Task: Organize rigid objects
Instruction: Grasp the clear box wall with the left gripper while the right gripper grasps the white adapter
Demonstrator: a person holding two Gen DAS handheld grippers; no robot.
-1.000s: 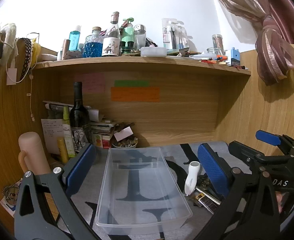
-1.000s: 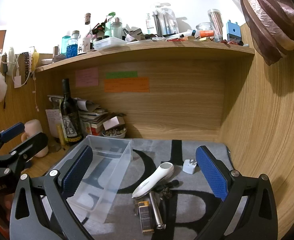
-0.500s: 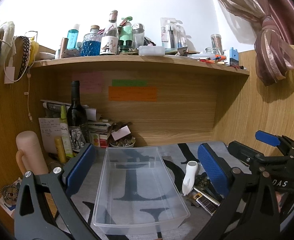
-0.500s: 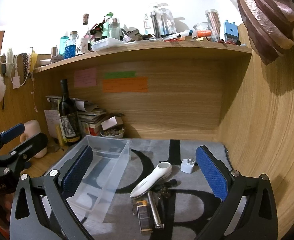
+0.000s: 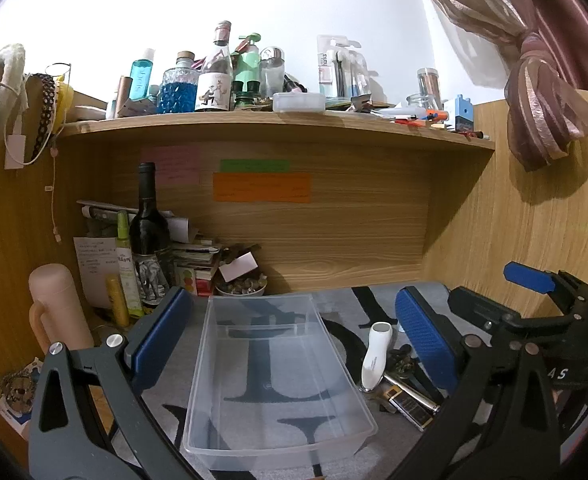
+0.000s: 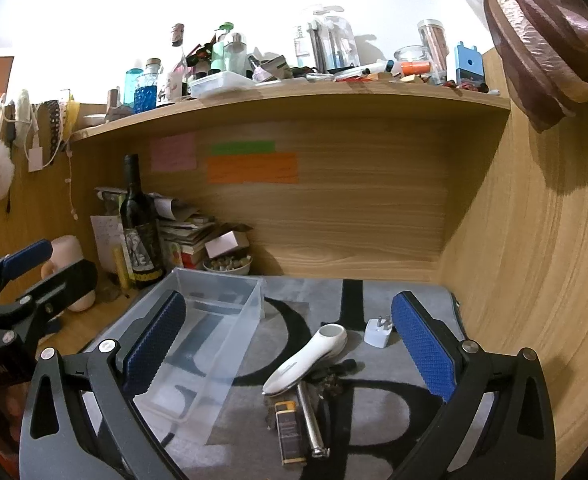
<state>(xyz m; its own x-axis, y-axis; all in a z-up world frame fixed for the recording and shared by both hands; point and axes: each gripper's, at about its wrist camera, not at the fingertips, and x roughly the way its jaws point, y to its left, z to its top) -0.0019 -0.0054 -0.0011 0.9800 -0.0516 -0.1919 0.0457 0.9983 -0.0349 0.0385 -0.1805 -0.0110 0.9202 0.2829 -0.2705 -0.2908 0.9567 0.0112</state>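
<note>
Left hand-held gripper (image 5: 290, 336): jaws spread wide, nothing between them; it hovers over the clear plastic bin (image 5: 272, 364), whose width falls between the blue pads (image 5: 423, 338).
Right hand-held gripper (image 6: 290, 342): jaws likewise fully apart and empty, poised above the cluster of small items on the desk mat (image 6: 373, 432).
Clear plastic bin: empty, lying lengthwise on the mat, left of the cluster.
White handheld device (image 6: 305, 358): lies tilted on the mat, just right of the bin, its lower end resting on the other items.
Metal cylinder (image 6: 311, 420): lies beside a dark lighter-like case (image 6: 290, 436), both touching or nearly touching the white device.
Small dark objects (image 6: 329, 380): beneath the white device; too small to identify, possibly keys.
White plug adapter (image 6: 378, 331): stands apart from the cluster, nearer the right pad.
Wine bottle (image 5: 148, 236): upright at the back left of the desk, beside stacked papers.
Shelf (image 5: 278, 122): above, crowded with bottles and jars.
</note>
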